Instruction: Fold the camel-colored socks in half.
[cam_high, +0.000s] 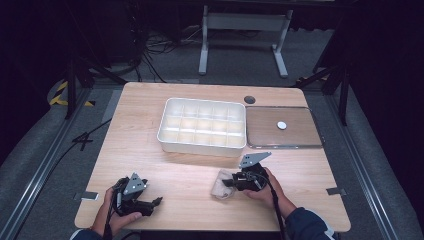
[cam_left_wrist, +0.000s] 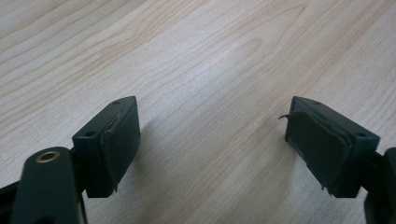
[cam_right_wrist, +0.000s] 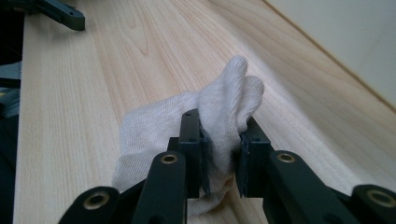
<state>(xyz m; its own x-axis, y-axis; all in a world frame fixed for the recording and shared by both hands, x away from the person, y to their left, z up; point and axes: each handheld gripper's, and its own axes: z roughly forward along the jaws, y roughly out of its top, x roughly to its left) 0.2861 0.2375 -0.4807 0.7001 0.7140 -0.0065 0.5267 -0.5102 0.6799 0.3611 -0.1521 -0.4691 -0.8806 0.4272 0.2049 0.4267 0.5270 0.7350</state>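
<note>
A white knitted sock (cam_right_wrist: 215, 107) lies bunched on the wooden table (cam_high: 150, 165), right of centre near the front edge, also seen as a pale lump (cam_high: 224, 184) in the high view. My right gripper (cam_right_wrist: 223, 163) is shut on a fold of the sock, its pads pressing the cloth from both sides. My left gripper (cam_left_wrist: 212, 144) stands open low over bare wood at the front left (cam_high: 150, 202), with nothing between its pads.
A white compartment tray (cam_high: 202, 146) sits at the table's middle back. To its right lies a brown flat lid (cam_high: 300, 135) with a small white disc (cam_high: 282, 125). A dark round hole (cam_high: 249, 99) is in the tabletop behind.
</note>
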